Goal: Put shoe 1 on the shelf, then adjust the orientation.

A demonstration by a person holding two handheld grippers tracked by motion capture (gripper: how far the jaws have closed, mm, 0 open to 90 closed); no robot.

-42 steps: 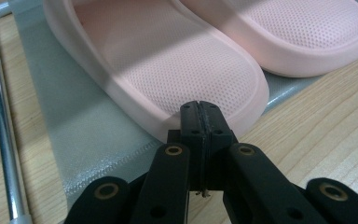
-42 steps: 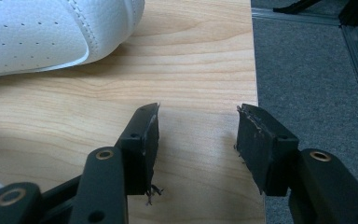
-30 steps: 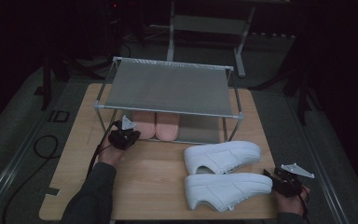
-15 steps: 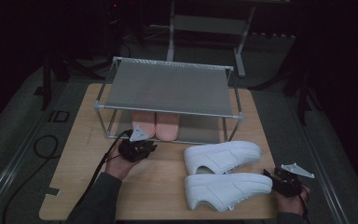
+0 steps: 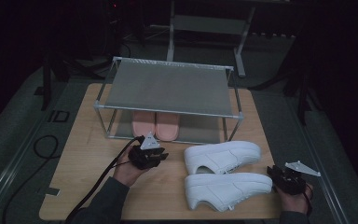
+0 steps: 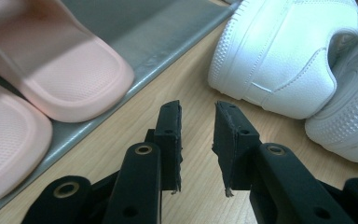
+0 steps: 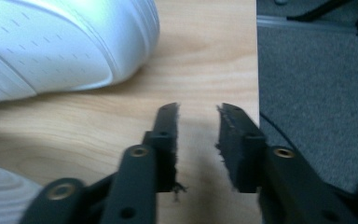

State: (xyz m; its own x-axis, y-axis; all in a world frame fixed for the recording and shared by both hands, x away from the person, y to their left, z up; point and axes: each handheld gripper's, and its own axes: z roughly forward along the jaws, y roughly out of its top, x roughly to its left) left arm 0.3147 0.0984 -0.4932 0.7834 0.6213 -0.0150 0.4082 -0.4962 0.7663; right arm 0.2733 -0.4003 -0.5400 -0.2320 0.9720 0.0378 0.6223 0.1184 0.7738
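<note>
Near the table's front edge: two white sneakers (image 5: 223,172) lie side by side.
Table (image 5: 81,163): pale wood; grey carpet around, room dark.
Rack (image 5: 168,91): pink slippers (image 5: 156,123) beneath.
Left gripper (image 5: 156,156): jaws parted, empty, beside sneakers.
Right gripper (image 5: 279,175): released, front right corner.

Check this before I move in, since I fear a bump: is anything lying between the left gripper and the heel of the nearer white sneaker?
Nothing visible does. The left gripper is open over bare light wooden tabletop, and the white leather sneaker lies ahead. The pink rubber slides sit off to one side on the grey rack shelf.
</note>
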